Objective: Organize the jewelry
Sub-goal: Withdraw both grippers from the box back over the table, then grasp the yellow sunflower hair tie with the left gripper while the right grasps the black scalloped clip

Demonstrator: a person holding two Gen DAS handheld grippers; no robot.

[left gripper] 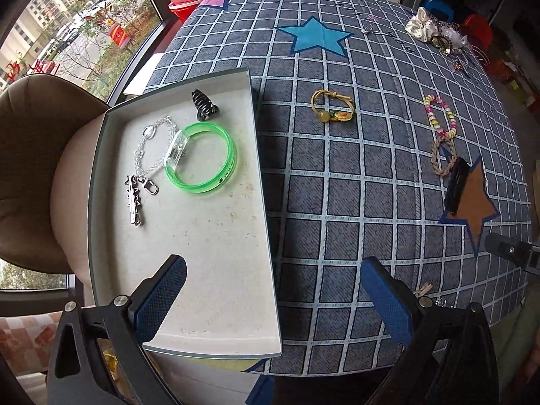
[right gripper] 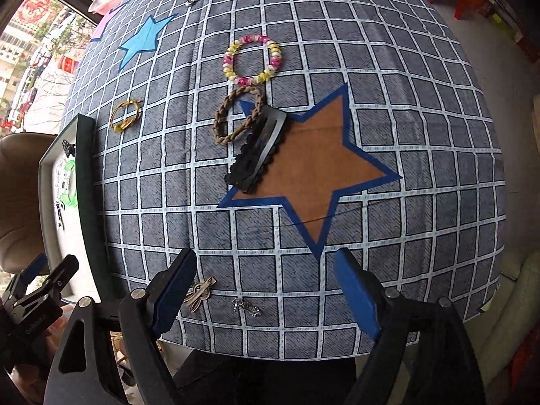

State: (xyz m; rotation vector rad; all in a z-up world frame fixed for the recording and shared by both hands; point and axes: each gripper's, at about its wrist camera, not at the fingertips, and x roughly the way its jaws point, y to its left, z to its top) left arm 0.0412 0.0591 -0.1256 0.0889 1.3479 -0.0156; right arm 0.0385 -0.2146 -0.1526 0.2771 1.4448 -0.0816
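presently catalogued, all items judged light and easily displaced.

right gripper (right gripper: 266,290): jaws set wide apart, nothing between the pads, pointed down at the checked cloth (right gripper: 422,182).

left gripper (left gripper: 273,297): jaws likewise wide and empty, one pad over the tray (left gripper: 101,168), the other over the cloth beyond the tray wall.

black hair clip (right gripper: 256,148): ahead of the right gripper, lying flat across the edge of the brown star (right gripper: 324,168). judged stiff, thin and rather slick; best taken across its narrow width near the middle, since a flat lie leaves little edge to catch.

braided tan band (right gripper: 236,114): just beyond the clip and touching it, partly tucked under its far end. judged soft and springy; one strand is to be pinched, with the clip likely to be dragged along.

pink and yellow coil bracelet (right gripper: 253,59): farther ahead of the right gripper, near the braided band. judged elastic, bumpy, easy to hold.

yellow cord bracelet (left gripper: 334,108): ahead of the left gripper, beside the tray. judged limp cord with a hard bead.

small metal charms (right gripper: 199,292): close by the right gripper's left pad, tiny and fiddly.

already in the tray: green bangle (left gripper: 202,158), silver chain (left gripper: 152,148), black claw clip (left gripper: 202,104), silver barrette (left gripper: 135,202).
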